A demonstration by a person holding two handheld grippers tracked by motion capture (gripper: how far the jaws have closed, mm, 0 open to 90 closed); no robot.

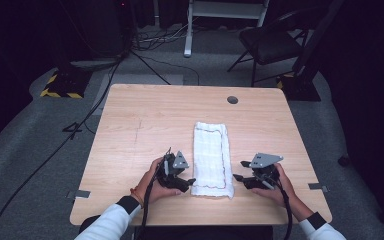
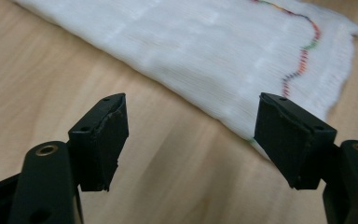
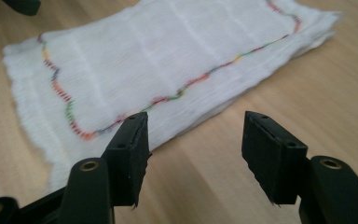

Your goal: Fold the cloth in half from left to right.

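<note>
Flanking the folded white towel (image 1: 211, 159) on the table (image 1: 140, 120), left gripper (image 1: 186, 183) and right gripper (image 1: 239, 170) are being held wide open, gripping nothing.

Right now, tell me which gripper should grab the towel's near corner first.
Left, probably. The left gripper sits open right against the towel at its near corner, while the right gripper, also open, stands apart from the towel's edge.
</note>
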